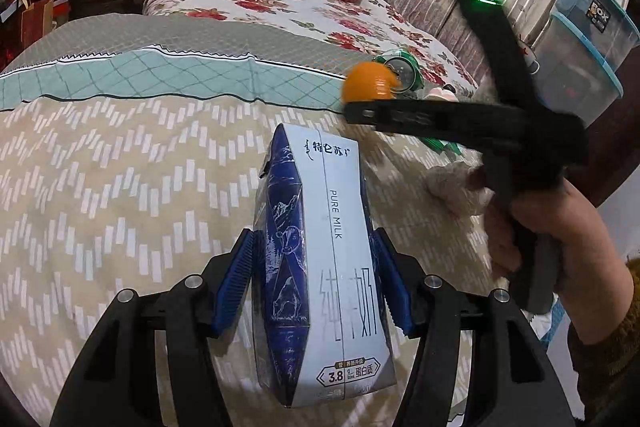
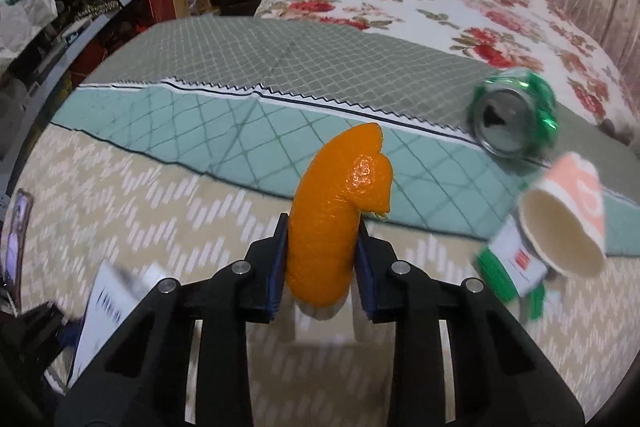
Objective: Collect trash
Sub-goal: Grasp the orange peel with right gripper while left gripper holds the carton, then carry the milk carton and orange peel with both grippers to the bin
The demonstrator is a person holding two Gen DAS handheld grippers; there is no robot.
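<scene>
Left wrist cam: the left gripper [image 1: 316,279] is clamped around a milk carton [image 1: 316,259] over the bed's quilt [image 1: 120,187], so it's bagged as trash. Right wrist cam: the right gripper [image 2: 322,263] is pinching an orange peel [image 2: 332,223] by its lower end, while the crushed green can [image 2: 516,115] and paper cup [image 2: 564,223] lie on the bed, not yet collected.

The right gripper [image 1: 360,113] in the left wrist view is smeared by motion and covers most of the green can [image 1: 400,69], while the paper cup [image 2: 568,215] and green-and-white packet [image 2: 512,267] blur in the right wrist view
</scene>
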